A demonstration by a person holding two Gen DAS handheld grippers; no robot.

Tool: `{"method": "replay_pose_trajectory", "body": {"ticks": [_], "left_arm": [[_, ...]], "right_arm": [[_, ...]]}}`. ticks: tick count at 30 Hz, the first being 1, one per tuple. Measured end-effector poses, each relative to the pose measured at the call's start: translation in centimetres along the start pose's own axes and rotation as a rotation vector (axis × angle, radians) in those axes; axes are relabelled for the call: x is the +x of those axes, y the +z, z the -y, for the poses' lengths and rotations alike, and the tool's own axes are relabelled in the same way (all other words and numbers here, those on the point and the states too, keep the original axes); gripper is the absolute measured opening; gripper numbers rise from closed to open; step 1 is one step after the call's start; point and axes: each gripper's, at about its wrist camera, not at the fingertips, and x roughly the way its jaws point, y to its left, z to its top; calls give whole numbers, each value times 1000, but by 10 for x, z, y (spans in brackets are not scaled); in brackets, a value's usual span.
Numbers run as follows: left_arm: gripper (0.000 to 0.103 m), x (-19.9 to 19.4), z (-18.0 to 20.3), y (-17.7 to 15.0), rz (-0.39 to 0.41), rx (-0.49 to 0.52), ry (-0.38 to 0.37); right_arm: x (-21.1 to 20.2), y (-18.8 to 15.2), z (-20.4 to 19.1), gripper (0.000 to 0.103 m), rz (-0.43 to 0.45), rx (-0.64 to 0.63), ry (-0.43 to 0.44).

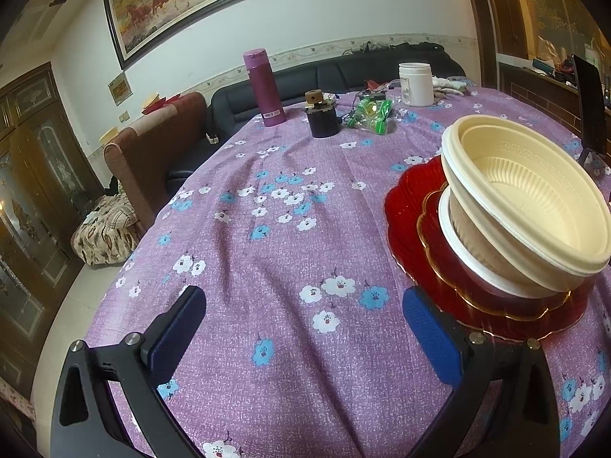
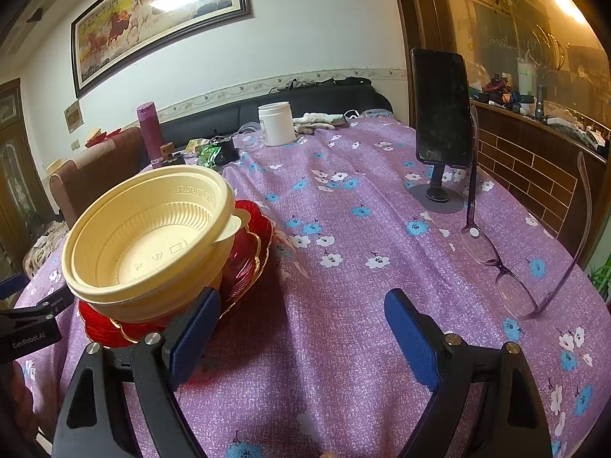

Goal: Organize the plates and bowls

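Note:
Cream plastic bowls [image 1: 530, 210] sit nested and tilted in one stack on red glass plates [image 1: 412, 206] with gold rims, on the purple flowered tablecloth. The same cream bowls [image 2: 152, 236] and red plates [image 2: 252, 244] appear at the left in the right wrist view. My left gripper [image 1: 301, 328] is open over bare cloth, its right finger close to the plates' near rim. My right gripper [image 2: 301, 328] is open too, with nothing between its blue pads; its left finger stands just in front of the stack. The left gripper's body shows at the far left edge of the right wrist view.
At the far side stand a purple flask [image 1: 264, 87], a dark jar [image 1: 324, 118], green packets [image 1: 372, 114] and a white tub [image 1: 416, 84]. A phone on a stand [image 2: 443, 114] and glasses [image 2: 508, 267] lie right of the stack. A sofa and chair sit beyond the table.

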Motion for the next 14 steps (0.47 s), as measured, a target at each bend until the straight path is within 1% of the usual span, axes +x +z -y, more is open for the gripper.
{"method": "replay_pose_trajectory", "body": {"ticks": [6, 8, 10, 14], "left_arm": [[103, 1, 0, -1, -1, 2, -1], [103, 1, -2, -1, -11, 0, -37], [103, -1, -5, -2, -24, 0, -104], [103, -6, -7, -5, -8, 11, -109]], "right_arm": [[0, 0, 0, 91, 1, -1, -2], [-1, 0, 0, 91, 2, -2, -4], [-1, 0, 1, 91, 2, -1, -5], [-1, -1, 1, 91, 0, 1, -8]]}}
